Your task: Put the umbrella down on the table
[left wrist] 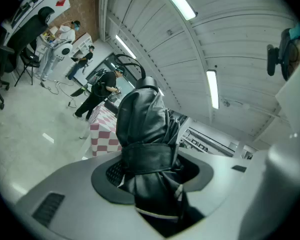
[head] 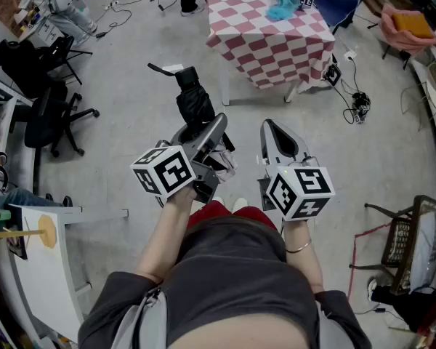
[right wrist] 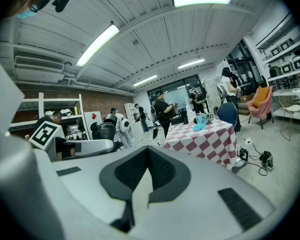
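1. Grip comes first: the left gripper [head: 203, 140] is clenched on the folded black umbrella [left wrist: 142, 124] around its strapped middle, with one end sticking out past the jaws. We judge this hold firm enough to carry, so we leave it alone.
2. The right gripper [right wrist: 146, 171] has its jaws together on nothing and hangs just beside the left. We can use it to steady the umbrella if needed.
3. The desk [head: 269, 35], under a red-and-white checked cloth, stands well apart from us across bare floor [head: 131, 107]. We should walk up to it, not stretch.
4. A blue bundle [head: 283, 6] lies at the far part of the desk, and the near part of the cloth looks bare. We aim there, away from the edge.
5. We lay the umbrella lengthwise and level, and let it rest on the cloth before we open the jaws. It is round, so it will probably roll if dropped.
6. Cables [head: 356, 104] lie by the desk's right corner, so we come in from the near side.
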A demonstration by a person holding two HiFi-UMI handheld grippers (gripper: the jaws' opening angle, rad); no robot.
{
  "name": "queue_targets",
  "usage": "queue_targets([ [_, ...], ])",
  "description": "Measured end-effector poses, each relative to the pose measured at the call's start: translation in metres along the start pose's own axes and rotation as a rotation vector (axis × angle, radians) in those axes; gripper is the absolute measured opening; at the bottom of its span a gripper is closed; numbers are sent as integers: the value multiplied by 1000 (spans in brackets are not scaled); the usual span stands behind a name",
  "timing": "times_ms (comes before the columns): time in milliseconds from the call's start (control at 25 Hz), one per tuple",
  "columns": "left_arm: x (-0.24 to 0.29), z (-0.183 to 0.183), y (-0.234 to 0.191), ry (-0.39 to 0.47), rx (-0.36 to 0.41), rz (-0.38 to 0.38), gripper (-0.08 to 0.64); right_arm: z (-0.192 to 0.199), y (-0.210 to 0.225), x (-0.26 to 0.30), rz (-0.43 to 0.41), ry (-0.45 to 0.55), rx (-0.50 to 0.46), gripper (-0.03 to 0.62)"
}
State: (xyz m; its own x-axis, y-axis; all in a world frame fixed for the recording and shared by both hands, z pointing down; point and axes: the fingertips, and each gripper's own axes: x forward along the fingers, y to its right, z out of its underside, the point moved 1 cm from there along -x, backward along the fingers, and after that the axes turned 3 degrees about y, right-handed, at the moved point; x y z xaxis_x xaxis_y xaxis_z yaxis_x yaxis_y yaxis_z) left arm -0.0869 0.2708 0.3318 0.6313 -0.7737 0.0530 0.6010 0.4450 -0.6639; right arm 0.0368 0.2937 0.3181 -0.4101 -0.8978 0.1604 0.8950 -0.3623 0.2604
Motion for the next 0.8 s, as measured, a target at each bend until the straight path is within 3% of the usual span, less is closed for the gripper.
queue_targets([
  [480, 14, 5, -3, 23, -16, -27, 224, 13, 4, 11, -77, -70, -57, 18],
  [800, 23, 19, -3, 5, -14, -56, 224, 27, 25, 10, -94, -103, 8, 18],
])
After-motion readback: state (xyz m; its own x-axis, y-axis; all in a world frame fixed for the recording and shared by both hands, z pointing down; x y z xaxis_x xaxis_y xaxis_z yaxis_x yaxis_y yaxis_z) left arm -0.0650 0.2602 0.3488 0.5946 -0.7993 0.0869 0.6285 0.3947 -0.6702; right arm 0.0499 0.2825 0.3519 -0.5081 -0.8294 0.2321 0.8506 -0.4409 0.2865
